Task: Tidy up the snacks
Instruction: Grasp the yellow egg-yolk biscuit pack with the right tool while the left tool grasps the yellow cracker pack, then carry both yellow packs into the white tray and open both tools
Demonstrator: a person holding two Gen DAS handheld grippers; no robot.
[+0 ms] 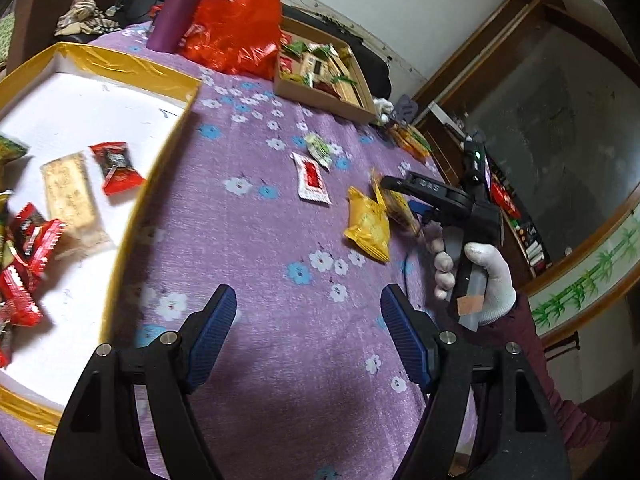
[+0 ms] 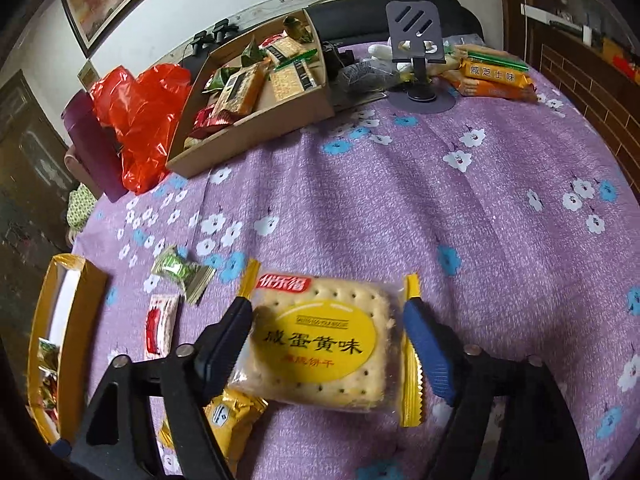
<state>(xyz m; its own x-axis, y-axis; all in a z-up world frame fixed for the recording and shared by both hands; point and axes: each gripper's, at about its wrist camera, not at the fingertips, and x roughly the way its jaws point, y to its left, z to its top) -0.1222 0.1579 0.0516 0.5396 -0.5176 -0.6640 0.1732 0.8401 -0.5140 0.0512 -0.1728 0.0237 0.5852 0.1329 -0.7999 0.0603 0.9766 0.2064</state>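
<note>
The cracker pack [image 2: 324, 344] was seen flat on the cloth [image 2: 440, 208] between the released right claw [image 2: 328, 344], long axis across it; the left claw [image 1: 308, 332] was spread, empty, farther off.

Cracker packet [image 2: 324, 340]: red corner label reads 优乐福; yellow oval reads 咸蛋黄味. Orange snack pack [image 2: 494, 76] at far table edge reads 咸芝士味. Other wrappers' print illegible.

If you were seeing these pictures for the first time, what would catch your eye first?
Probably the yellow cracker packet, lying on the purple flowered cloth between the right gripper's spread fingers. Next, the crumpled red plastic bag at the far left, beside the cardboard box of snacks.
</note>
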